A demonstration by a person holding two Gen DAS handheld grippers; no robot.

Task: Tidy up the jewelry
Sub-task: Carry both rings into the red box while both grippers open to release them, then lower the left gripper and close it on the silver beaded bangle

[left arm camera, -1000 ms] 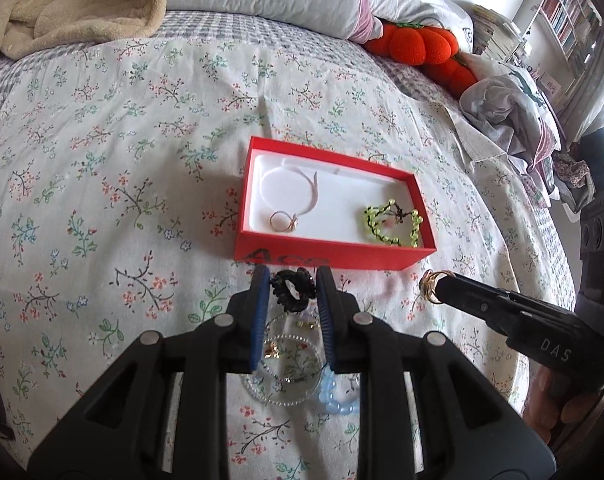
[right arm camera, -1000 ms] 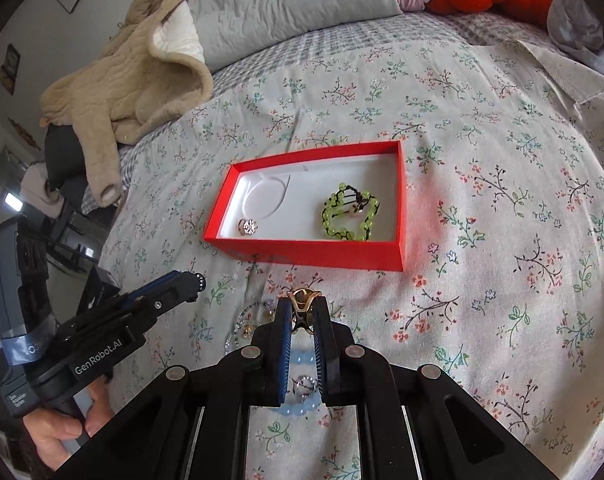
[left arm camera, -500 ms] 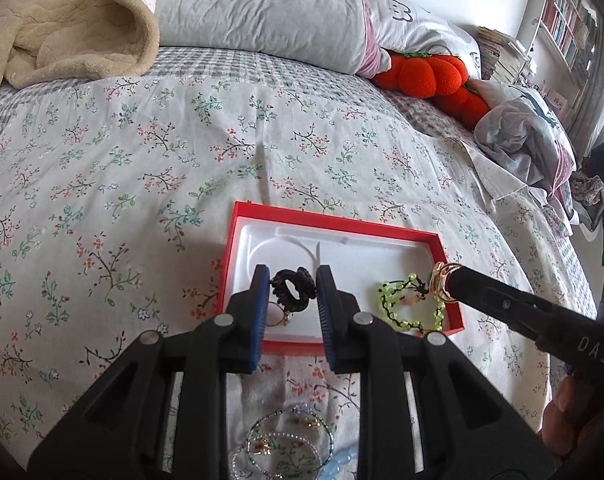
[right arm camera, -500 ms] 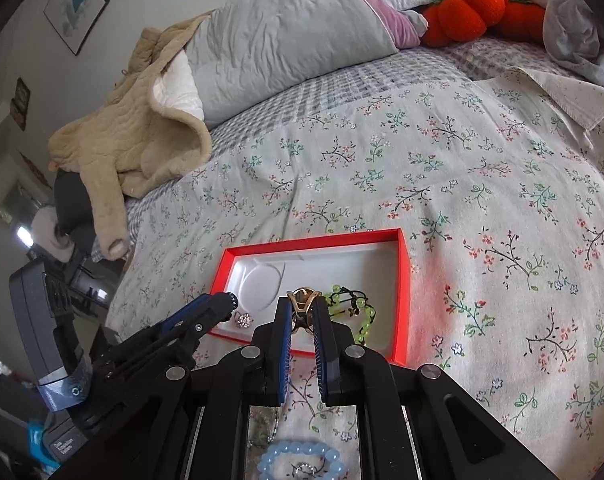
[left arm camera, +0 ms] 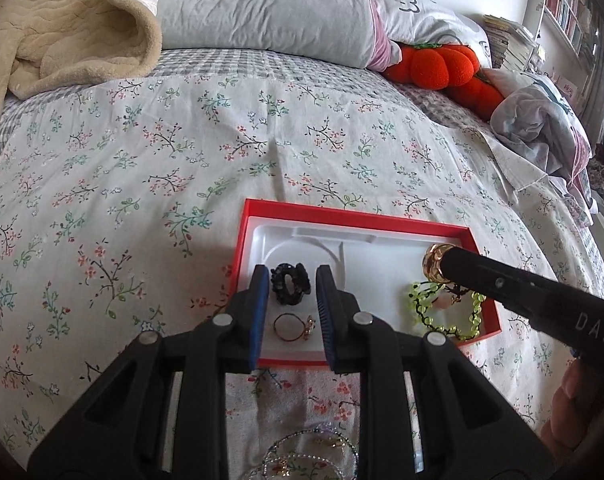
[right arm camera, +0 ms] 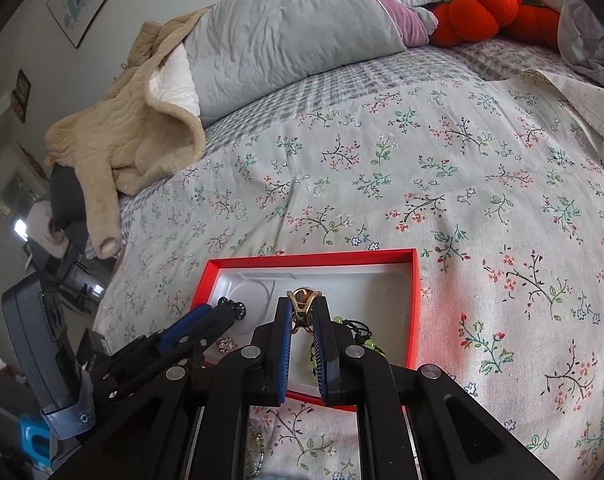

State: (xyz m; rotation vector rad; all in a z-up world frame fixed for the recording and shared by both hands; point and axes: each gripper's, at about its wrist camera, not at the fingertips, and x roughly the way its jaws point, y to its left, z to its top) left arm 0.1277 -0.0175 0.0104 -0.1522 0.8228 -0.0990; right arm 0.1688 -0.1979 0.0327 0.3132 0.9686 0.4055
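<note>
Carrying two pieces over the red box (left arm camera: 453, 231), both grippers now hang above its white tray.

Nearest the left camera, the left gripper (left arm camera: 292, 285) is part closed on a black beaded ring (left arm camera: 289, 283), above the box's left side, where a gold ring (left arm camera: 292, 326) already lies. The right gripper (right arm camera: 303, 310), nearly shut, pinches a gold band (right arm camera: 303, 298) over the box's right half, above the green bead bracelet (left arm camera: 445, 312). A second ago both were short of the box, over the bedspread; release looks next. Beyond the box, a pillow (left arm camera: 270, 8).
</note>
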